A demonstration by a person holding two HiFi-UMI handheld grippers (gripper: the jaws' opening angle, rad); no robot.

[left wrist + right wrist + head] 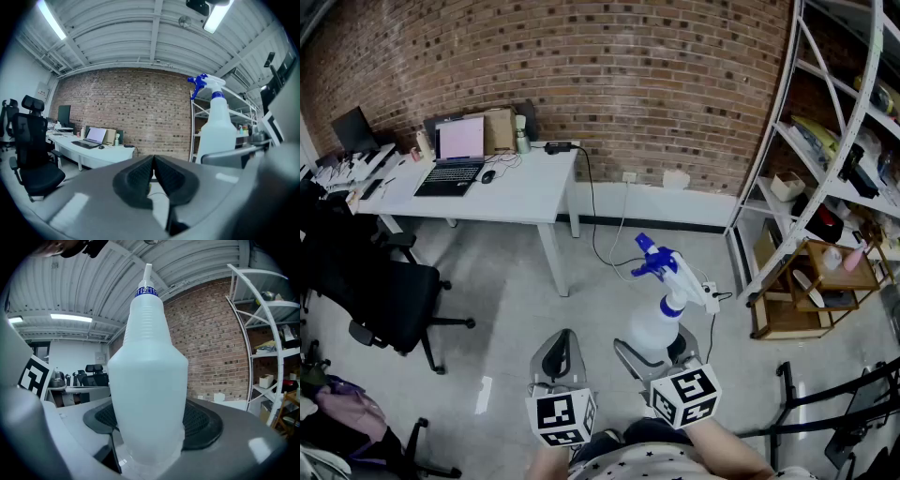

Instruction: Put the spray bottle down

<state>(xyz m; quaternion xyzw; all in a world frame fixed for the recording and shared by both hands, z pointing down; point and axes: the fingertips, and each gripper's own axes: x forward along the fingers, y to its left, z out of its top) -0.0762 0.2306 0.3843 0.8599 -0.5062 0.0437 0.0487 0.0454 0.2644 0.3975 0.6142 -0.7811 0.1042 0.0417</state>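
Your right gripper (654, 356) is clamped wide on the lower body of the white translucent plastic spray bottle (147, 376) with the blue trigger head, which stands upright between the pads, well clear of the grey floor (516, 300) beneath. Your left gripper (152, 174), just beside it, has its jaws pressed together on nothing. Bring the bottle down level, seat its base flat, and only then let the pads spread, since it looks top-heavy.

- The spray bottle (661, 319) has a cloudy white body, a blue collar and a blue trigger head.
- It stands upright, its lower body gripped between the jaws of the right gripper (657, 352), up in the air above the floor.
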